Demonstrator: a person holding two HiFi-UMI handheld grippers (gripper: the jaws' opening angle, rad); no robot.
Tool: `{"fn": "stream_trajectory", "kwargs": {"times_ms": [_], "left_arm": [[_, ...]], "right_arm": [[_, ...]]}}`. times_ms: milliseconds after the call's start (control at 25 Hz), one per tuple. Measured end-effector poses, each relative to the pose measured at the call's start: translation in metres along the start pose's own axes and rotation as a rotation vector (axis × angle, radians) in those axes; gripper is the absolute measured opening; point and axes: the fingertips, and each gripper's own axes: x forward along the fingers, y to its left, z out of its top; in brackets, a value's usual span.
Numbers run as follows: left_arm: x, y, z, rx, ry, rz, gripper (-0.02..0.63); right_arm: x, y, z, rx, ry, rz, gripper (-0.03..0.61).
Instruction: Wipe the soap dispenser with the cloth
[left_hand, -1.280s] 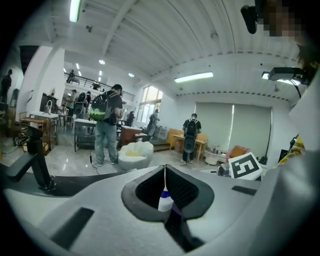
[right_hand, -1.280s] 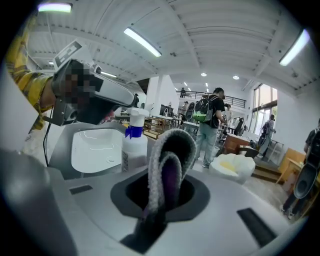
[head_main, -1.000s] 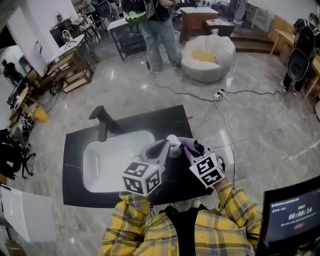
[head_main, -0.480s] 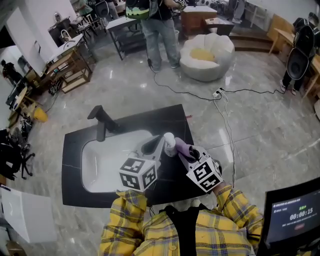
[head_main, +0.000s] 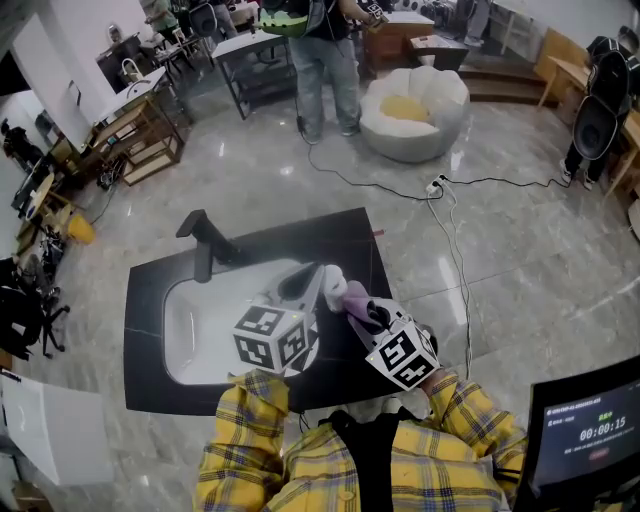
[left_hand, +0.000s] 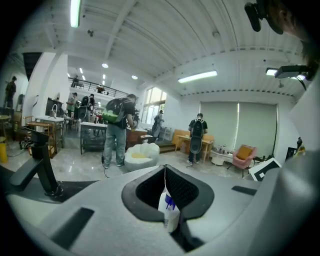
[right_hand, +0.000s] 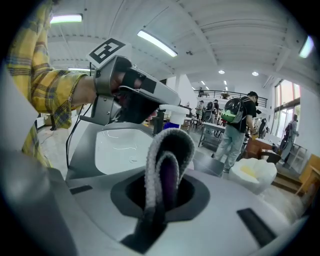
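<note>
Soap dispenser (head_main: 336, 284): white bottle w/ blue label, located above the right rim of the basin (head_main: 200, 320), between the two grippers.

Left gripper (left_hand: 165, 175): jaws closed together on the dispenser. In the left gripper view the bottle shows directly below the line where the jaws meet. In the right gripper view the same gripper is at upper left, w/ the dispenser at its tip.

Cloth (head_main: 356, 300): purple and grey, folded into a loop. It stands up from the right gripper (head_main: 372, 318), whose jaws are clamped on the fold. The cloth lies just beside the dispenser on its right. From the head view it appears to touch the bottle, but contact cannot be confirmed at that res.

Both grippers point away from the person, tips converging over the counter (head_main: 340, 240).

Counter: dark top, white basin set in it. Black faucet (head_main: 205, 245) is at the far left corner of the basin, well apart from the dispenser.

Surroundings: glossy floor; cable w/ power strip (head_main: 437, 187) beyond the counter; white round seat (head_main: 415, 115) farther back; a person (head_main: 325, 60) stands near it.
</note>
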Motion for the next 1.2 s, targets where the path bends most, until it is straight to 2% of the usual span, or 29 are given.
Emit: {"fn": "stream_trajectory", "kwargs": {"times_ms": [320,720,880,1040,1120,1200], "left_arm": [[0.004,0.004,0.003,0.023,-0.009,-0.057,0.006],[0.008,0.002,0.006,0.088,-0.015,-0.181,0.006],[0.009,0.001,0.008,0.113,-0.003,-0.196,0.006],[0.01,0.0,0.023,0.129,-0.029,-0.198,0.006],[0.015,-0.003,0.022,0.167,-0.003,-0.206,0.006],[0.019,-0.005,0.015,0.203,0.036,-0.209,0.006]], "right_arm": [[0.006,0.013,0.004,-0.013,0.001,0.037,0.048],[0.004,0.019,0.006,-0.037,-0.003,0.053,0.048],[-0.011,0.005,0.008,-0.071,-0.018,0.005,0.048],[-0.028,-0.019,0.018,-0.034,-0.081,-0.102,0.048],[-0.035,-0.027,0.028,-0.036,-0.128,-0.159,0.048],[-0.041,-0.026,0.043,-0.081,-0.189,-0.202,0.048]]}}
